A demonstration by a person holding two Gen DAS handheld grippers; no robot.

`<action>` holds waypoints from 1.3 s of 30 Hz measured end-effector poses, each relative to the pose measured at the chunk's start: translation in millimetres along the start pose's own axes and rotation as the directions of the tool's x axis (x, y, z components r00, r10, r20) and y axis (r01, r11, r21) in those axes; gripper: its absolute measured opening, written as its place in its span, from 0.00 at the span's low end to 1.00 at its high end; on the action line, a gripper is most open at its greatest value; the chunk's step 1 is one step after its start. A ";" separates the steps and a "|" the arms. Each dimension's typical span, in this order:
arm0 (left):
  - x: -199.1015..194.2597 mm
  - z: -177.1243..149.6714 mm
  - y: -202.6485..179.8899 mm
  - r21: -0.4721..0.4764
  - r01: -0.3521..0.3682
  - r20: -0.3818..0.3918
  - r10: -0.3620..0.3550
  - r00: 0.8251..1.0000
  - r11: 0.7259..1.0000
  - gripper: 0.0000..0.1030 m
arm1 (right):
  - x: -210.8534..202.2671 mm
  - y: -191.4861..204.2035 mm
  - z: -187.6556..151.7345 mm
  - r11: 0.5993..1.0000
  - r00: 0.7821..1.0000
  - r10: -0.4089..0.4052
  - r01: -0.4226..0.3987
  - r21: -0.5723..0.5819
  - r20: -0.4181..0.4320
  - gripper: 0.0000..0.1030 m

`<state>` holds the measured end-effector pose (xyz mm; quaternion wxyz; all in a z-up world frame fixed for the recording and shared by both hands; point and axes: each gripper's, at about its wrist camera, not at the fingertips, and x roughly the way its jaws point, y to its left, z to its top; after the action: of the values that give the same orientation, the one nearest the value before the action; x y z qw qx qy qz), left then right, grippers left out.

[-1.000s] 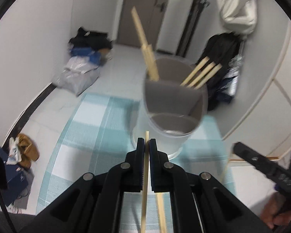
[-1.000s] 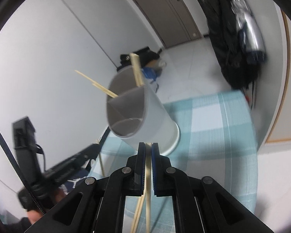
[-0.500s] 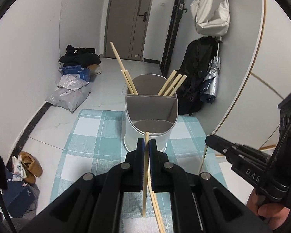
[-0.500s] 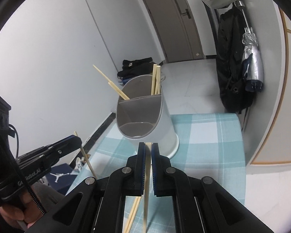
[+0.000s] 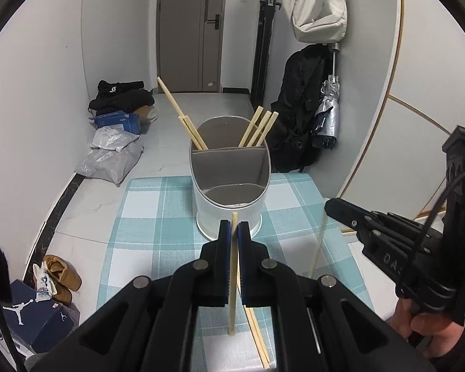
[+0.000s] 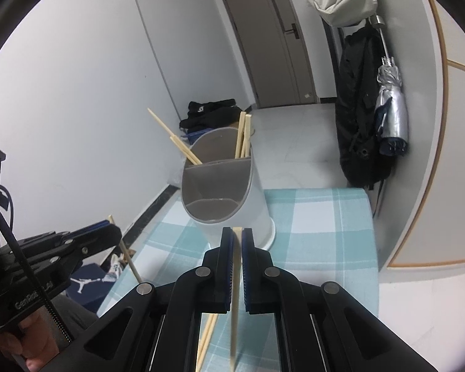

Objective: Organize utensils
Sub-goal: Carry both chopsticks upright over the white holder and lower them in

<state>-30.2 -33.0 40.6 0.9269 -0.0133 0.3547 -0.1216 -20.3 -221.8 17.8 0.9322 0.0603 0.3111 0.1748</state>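
While the left tongs (image 5: 235,228) and right tongs (image 6: 237,234) are each pinching one chopstick near its top, both sticks are hanging loose short of the divided holder (image 5: 229,183) on the checked surface (image 5: 145,217); either may be pivoting and catching its rim.

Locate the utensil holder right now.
The utensil holder stands upright on the checked tablecloth, centre of both wrist views, just beyond the chopstick in the left gripper; five chopsticks lean in its far compartments.
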 end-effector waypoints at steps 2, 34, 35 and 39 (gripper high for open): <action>-3.6 2.2 -0.9 0.004 0.003 0.000 -0.003 1.000 1.000 0.01 | -2.8 -0.8 1.9 1.000 1.000 0.003 -0.003 0.004 0.009 0.00; 2.8 -3.8 52.6 -0.112 0.065 0.047 -0.060 0.997 0.992 0.01 | 150.7 -0.5 -54.8 0.974 0.885 -0.223 0.217 -0.062 -0.409 0.25; 2.2 -4.0 54.4 -0.115 0.067 0.050 -0.062 0.997 0.991 0.01 | 152.0 2.0 -56.4 0.973 0.882 -0.231 0.217 -0.080 -0.411 0.18; 0.8 -4.4 59.7 -0.124 0.080 0.060 -0.073 0.996 0.989 0.01 | 146.2 1.3 -63.9 0.969 0.875 -0.247 0.214 -0.124 -0.417 0.06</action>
<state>-19.7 25.0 30.2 0.9282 -0.0890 0.3354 -0.1342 49.9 -167.3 -114.8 0.8564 -0.0518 0.5069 0.0828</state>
